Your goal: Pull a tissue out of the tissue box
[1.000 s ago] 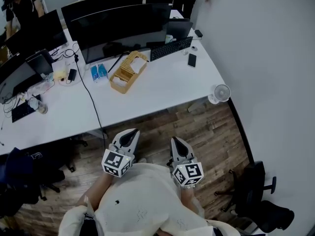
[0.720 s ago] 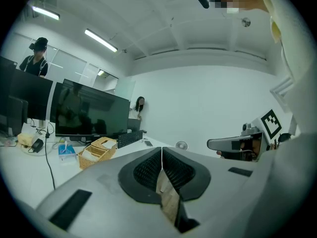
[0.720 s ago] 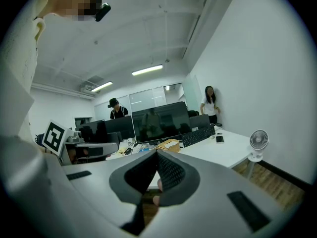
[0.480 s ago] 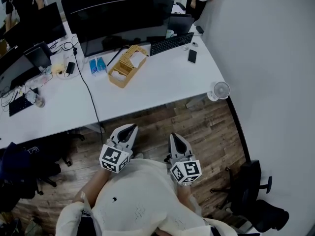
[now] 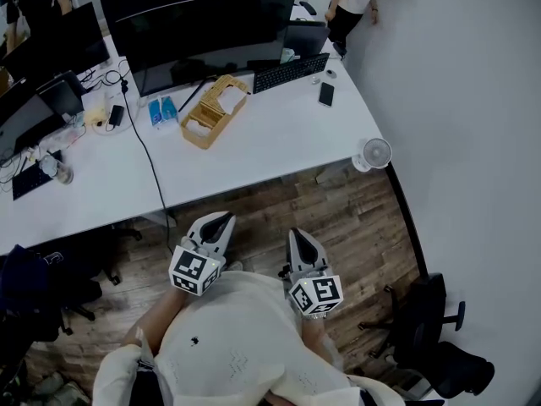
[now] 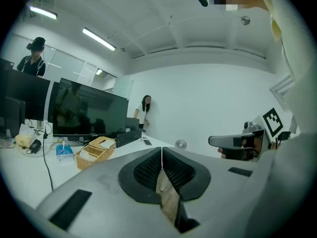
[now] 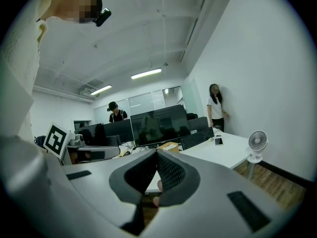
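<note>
A blue tissue pack (image 5: 158,112) lies on the white desk (image 5: 279,146) beside a wicker basket (image 5: 213,111), in front of the monitors. In the left gripper view the tissue pack (image 6: 63,151) shows a white tissue sticking up. Both grippers are held close to my body over the wooden floor, well short of the desk. My left gripper (image 5: 218,224) is shut, its jaws pressed together with nothing between them. My right gripper (image 5: 300,242) is shut too and holds nothing. Each gripper view shows its own shut jaws, left gripper (image 6: 162,155) and right gripper (image 7: 156,157).
Large dark monitors (image 5: 207,32), a keyboard (image 5: 290,72) and a phone (image 5: 325,94) sit on the desk. A small white fan (image 5: 374,153) stands at its right corner. A black office chair (image 5: 431,315) is at lower right by the wall. People stand at the back.
The desk has slid slightly up and left in the head view. Both grippers stay shut and close to my body. The person at the back right has shifted along the wall.
</note>
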The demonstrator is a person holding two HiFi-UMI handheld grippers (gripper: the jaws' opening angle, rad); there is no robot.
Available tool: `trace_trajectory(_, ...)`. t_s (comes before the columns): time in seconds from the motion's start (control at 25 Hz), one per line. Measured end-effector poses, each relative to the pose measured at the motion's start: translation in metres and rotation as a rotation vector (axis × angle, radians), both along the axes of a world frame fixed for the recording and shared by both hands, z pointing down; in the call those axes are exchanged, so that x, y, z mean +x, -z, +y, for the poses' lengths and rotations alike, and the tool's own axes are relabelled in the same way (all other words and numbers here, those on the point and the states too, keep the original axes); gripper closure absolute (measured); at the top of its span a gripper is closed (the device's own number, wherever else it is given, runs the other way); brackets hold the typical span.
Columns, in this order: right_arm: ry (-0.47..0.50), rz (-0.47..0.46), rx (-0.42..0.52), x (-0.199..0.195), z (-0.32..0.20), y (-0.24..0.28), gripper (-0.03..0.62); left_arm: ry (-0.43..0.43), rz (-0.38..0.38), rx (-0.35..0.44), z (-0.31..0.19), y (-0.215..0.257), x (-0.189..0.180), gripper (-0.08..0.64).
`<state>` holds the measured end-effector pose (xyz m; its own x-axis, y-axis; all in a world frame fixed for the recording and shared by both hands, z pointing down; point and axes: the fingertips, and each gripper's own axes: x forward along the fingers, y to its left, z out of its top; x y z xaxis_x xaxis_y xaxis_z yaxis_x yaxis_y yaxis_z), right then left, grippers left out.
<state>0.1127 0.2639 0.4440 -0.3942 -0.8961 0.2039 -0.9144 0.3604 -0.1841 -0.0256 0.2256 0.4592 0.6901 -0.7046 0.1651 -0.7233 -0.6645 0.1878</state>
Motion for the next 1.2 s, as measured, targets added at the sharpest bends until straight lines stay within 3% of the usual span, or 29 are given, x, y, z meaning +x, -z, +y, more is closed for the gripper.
trace_trajectory(0.6,-0.046,0.003,-0.028,0.012,-0.011,-0.009,0.591,-0.04,-0.01,-0.016,-0.015,-0.006,0.01,0.545)
trace_trajectory(1.2,-0.128,0.038,-0.057,0.045,-0.079,-0.014,0.591,-0.15,-0.036,-0.015,-0.093,-0.01,0.053,0.545)
